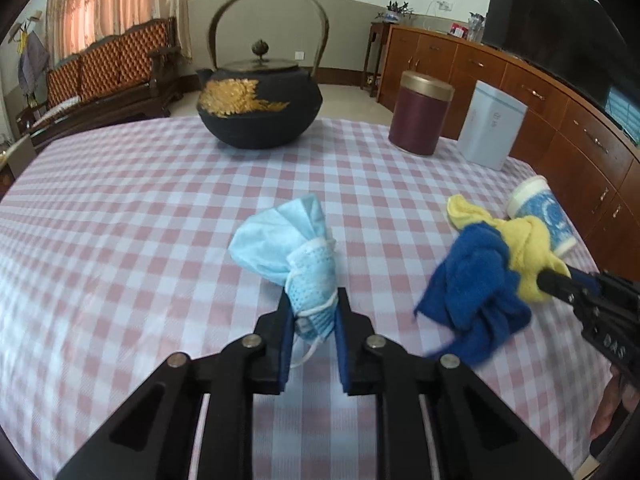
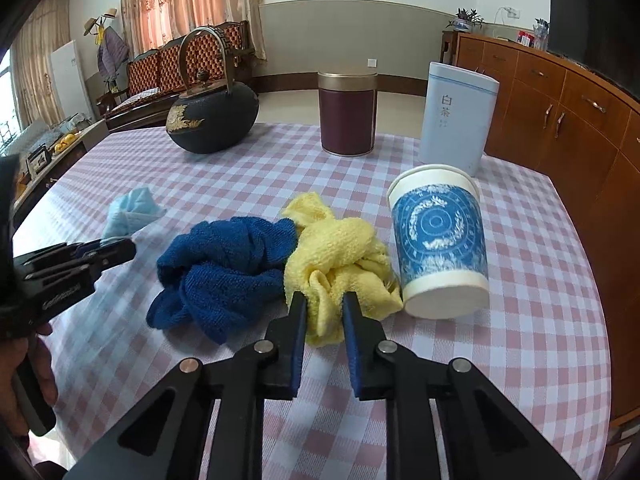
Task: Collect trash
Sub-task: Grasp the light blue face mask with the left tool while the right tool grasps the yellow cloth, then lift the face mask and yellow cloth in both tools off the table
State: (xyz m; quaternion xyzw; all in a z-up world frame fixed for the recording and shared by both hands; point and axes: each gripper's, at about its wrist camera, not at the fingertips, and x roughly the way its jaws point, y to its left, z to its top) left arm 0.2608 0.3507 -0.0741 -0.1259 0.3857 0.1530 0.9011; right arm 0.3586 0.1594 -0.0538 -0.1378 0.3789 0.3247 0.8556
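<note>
Round table under a pink-and-white checked cloth (image 1: 140, 208). At the far side: black cast-iron kettle with gold relief and a hoop handle (image 1: 260, 108), maroon cylindrical tin with a gold lid (image 1: 420, 118), pale blue rectangular tea tin (image 1: 490, 128). None of those look like trash to me.

Near side, right: knotted bundle of blue and yellow terry cloths (image 2: 280, 264), lying on the checked cloth. Blue-patterned white paper cup (image 2: 438, 248) sits tilted just beside the yellow end, appears to touch it.

Near side, left: crumpled light blue disposable face mask (image 1: 288, 248), bulk still on the table.

Left gripper (image 1: 314, 308): clamped on the mask's near end, pads pressing both sides, ear loop hanging below. Right gripper (image 2: 324, 312): clamped on a fold of the yellow cloth.

Risks, my read:
- Yellow grip is on one loose fold. If the knot is slack, lift could drop the blue half.
- Cloth dragging on lift could knock the cup over or roll it off the near table edge.
- Mask held by a thin bunched end; a fast swing could slip it out. Dangling loop may snag on the finger.
- Both cloths may be reusable rags, not trash; cup looks like the likelier target and is not yet gripped.
</note>
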